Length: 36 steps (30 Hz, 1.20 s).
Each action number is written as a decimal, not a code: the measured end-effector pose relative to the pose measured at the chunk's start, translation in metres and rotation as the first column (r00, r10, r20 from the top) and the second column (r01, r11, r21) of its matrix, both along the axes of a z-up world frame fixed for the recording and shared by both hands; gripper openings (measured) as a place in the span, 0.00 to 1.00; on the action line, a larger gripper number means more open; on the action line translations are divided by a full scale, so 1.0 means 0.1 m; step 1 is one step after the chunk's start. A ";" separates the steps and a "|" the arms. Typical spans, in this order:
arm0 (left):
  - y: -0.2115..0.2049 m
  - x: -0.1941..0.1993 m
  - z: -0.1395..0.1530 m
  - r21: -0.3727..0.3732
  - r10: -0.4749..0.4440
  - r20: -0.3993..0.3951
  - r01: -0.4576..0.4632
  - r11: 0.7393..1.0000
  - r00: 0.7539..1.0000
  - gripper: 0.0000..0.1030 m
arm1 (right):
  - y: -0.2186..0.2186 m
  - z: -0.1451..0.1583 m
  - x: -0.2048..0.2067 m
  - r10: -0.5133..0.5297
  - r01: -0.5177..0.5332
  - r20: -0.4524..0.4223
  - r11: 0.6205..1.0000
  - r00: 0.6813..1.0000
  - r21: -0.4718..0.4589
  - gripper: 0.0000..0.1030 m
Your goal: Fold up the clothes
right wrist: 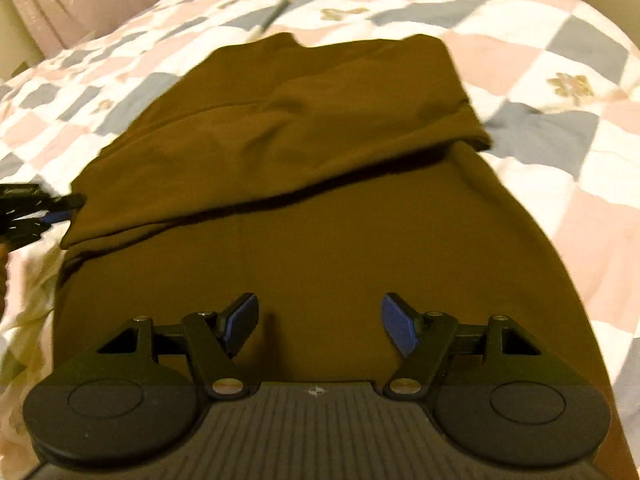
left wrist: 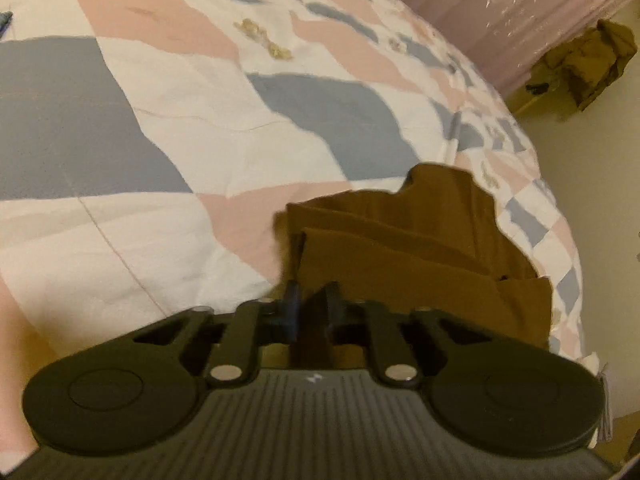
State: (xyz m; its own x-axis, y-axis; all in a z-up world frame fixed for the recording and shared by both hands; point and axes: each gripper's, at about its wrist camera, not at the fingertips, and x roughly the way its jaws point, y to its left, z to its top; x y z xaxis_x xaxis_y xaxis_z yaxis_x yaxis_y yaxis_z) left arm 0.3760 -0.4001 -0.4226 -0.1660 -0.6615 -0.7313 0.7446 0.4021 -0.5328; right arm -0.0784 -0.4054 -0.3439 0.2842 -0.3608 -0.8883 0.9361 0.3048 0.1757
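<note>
- Brown cloth [right wrist: 320, 200] fills the space right under the right gripper [right wrist: 318, 324], whose blue-padded fingers [right wrist: 400, 328] stand wide apart above it and grasp nothing.
- Ahead of that gripper, a folded-over upper layer of the same cloth lies across the lower layer, its edge running slantwise from near left to far right.
- Off to that gripper's left, the left gripper [right wrist: 60, 208] shows at the cloth's side edge, touching it.
- From the left wrist view, the left gripper [left wrist: 312, 304] has its fingers drawn close together, with a fold of the brown cloth [left wrist: 420, 248] pinched between them.
- Beyond those fingers and to their right, the cloth lies in stacked layers near the edge of the bed.
- Under the cloth spreads a quilt [left wrist: 180, 120] patterned in pink, grey and white patches.
- Far ahead and to the right of the left gripper, a crumpled olive garment [left wrist: 592, 64] sits beside a pink curtain [left wrist: 520, 8].
</note>
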 end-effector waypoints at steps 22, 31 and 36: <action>0.95 0.11 0.35 -0.025 0.191 0.139 -0.189 0.982 0.972 0.05 | -0.63 0.02 0.01 0.015 -0.028 -0.095 0.991 0.995 -0.133 0.68; 0.91 0.22 0.25 0.025 0.175 0.164 -0.181 0.983 0.971 0.05 | -0.75 -0.17 -0.13 -0.008 -0.027 -0.286 0.993 0.958 -0.118 0.33; 0.86 0.18 0.22 0.035 0.164 0.175 -0.172 0.984 0.971 0.05 | -0.66 -0.16 0.06 0.209 -0.253 -0.267 0.956 0.941 -0.146 0.11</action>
